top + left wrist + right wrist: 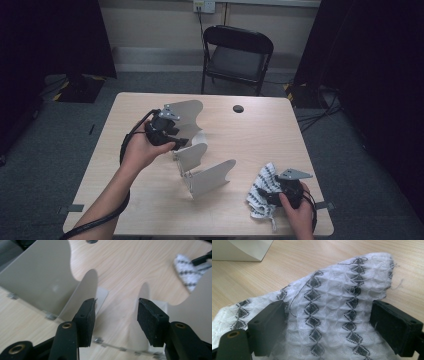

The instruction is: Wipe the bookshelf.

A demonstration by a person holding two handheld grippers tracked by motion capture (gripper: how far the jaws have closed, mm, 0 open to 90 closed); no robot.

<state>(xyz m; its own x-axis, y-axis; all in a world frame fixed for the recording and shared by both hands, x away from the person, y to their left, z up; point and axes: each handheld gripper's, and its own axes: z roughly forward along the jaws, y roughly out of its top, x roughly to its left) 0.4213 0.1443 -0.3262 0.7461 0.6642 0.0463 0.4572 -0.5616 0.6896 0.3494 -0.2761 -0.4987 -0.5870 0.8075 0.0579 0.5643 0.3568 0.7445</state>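
Note:
A zigzag of hinged grey-white panels (207, 177) stands upright in the middle of the wooden table (260, 135). My left gripper (181, 143) hovers over its far end, and my left gripper (116, 320) is open, with only panel edges (42, 277) and table seen below the gap. A white cloth with black diamond stripes (260, 192) lies bunched at the front right. My right gripper (270, 197) is on it. In the right gripper view the cloth (332, 297) fills the span between the jaws of my right gripper (329, 325), and both pads press its sides.
A black folding chair (237, 55) stands beyond the table's far edge. A round dark cable hole (238, 108) sits near the far middle of the tabletop. Black curtains flank both sides, and cables lie on the grey floor at the right.

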